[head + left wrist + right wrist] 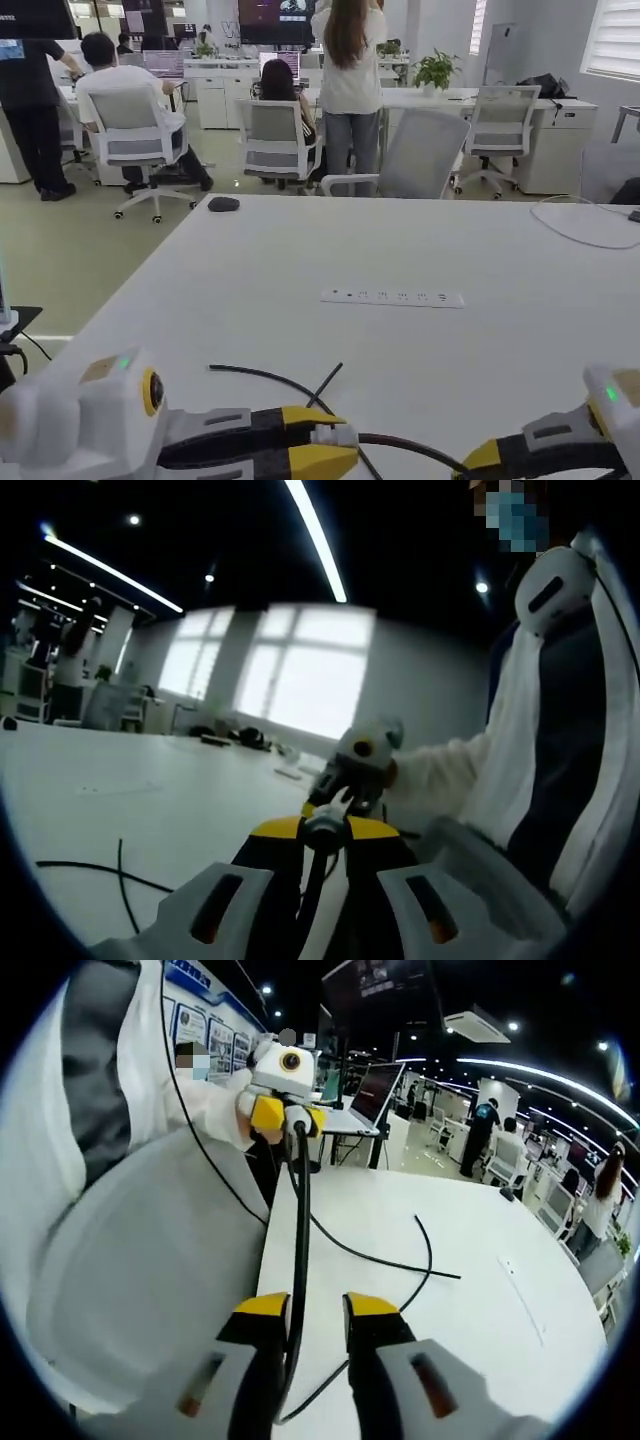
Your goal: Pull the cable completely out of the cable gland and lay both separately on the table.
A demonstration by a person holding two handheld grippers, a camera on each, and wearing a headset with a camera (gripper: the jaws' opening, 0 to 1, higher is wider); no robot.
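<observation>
My left gripper [335, 437] sits at the bottom left of the head view, its yellow jaws shut on the small pale cable gland [338, 434]. The black cable [400, 441] leaves the gland and runs right to my right gripper [478, 462]. In the left gripper view the cable gland [326, 826] is pinched at the jaw tips. In the right gripper view the cable [300, 1220] stretches from the left gripper [285, 1112] down between my right jaws, lying against the left one with a gap beside it. A loose loop of cable [265, 376] rests on the white table [300, 300].
A white power strip [392, 297] lies mid-table, a dark mouse [222, 204] near the far left edge and a thin white cord [585, 225] at the far right. Office chairs and people stand beyond the table. The person's white sleeve is close behind the grippers.
</observation>
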